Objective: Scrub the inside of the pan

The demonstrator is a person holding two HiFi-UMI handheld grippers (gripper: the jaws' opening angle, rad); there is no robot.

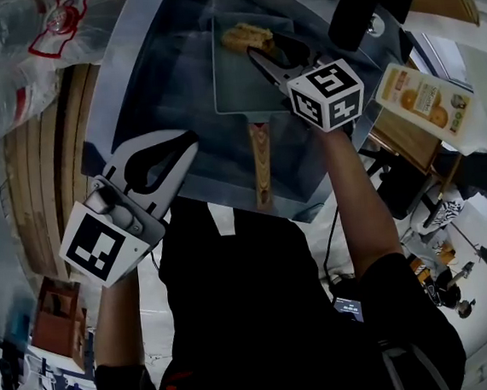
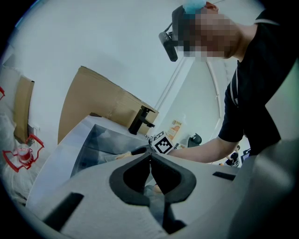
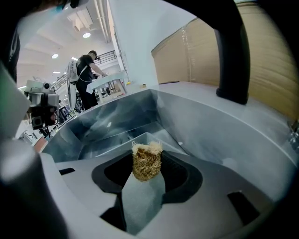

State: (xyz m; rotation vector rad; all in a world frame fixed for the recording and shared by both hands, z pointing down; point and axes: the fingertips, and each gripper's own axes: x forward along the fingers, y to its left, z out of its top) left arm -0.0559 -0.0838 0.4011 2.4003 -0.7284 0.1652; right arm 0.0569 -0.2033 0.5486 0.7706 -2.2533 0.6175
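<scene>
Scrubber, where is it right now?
In the head view the scrubber is at upper centre, clamped in the right gripper's jaws at the far end of the pan, inside the sink.

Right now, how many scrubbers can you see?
1: a fibrous scrubber clamped by the right gripper, over the pan in the sink. Others may be hidden.

Pan (image 1: 241, 85) in sink (image 1: 153, 78); scrubber (image 1: 247, 37) at its far edge; bottle (image 1: 427, 99) right of sink
</scene>
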